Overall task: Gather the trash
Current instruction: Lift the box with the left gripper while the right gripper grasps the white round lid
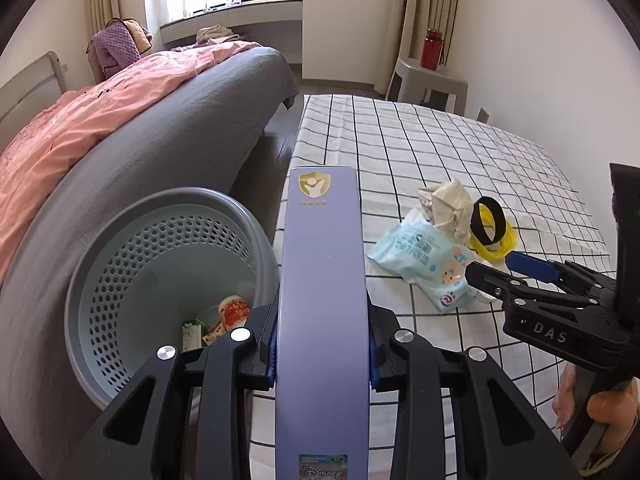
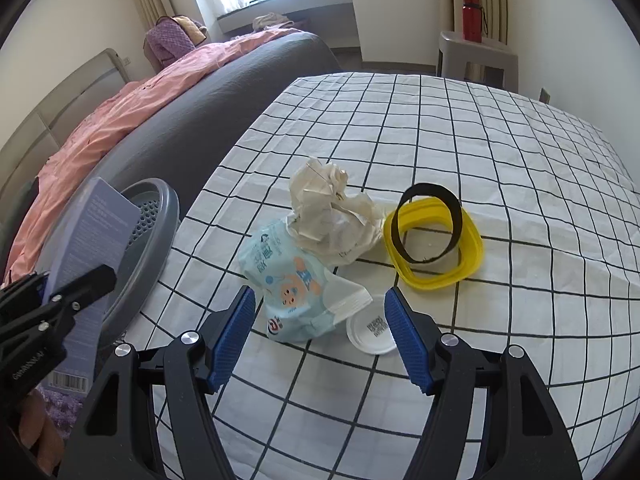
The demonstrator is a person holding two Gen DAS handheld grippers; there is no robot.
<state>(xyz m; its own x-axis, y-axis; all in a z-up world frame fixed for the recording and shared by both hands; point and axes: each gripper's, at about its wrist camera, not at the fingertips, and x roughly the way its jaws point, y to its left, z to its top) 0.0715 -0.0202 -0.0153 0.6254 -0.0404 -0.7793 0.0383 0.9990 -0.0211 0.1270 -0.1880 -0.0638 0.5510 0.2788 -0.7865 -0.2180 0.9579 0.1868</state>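
Partly done, by the look of it. Already in the perforated grey-blue basket (image 1: 160, 276): a few wrappers or small cartons at the bottom (image 1: 224, 320), too small to name. Next in line: a tall lavender box (image 1: 320, 304) pinched between the blue pads of the left gripper (image 1: 322, 356), held upright beside the basket rim, not yet over the opening from what the left wrist view shows.

Left on the checked tablecloth (image 2: 500, 160), at least 5 pieces in a loose cluster: a pale blue wet-wipe pack (image 2: 288, 292), crumpled beige paper (image 2: 332, 216) leaning on its far edge, a yellow ring-shaped lid frame (image 2: 436, 248) with a black band (image 2: 432, 220) standing in it, and a round white cap (image 2: 370, 332) just beside the pack.

Right gripper (image 2: 320, 328) spread wide and empty, hovering low with the wipe pack and white cap between its fingers (image 2: 234, 332), touching neither as far as can be told.

Around: bed with grey cover and pink quilt (image 1: 80, 128) close behind the basket, a grey stool (image 2: 476, 52) carrying a red bottle (image 2: 472, 18) by the far wall.

Likely nuisance: cap and pack lying so close that closing on 1 may snag the other; paper resting on the pack may shift too.
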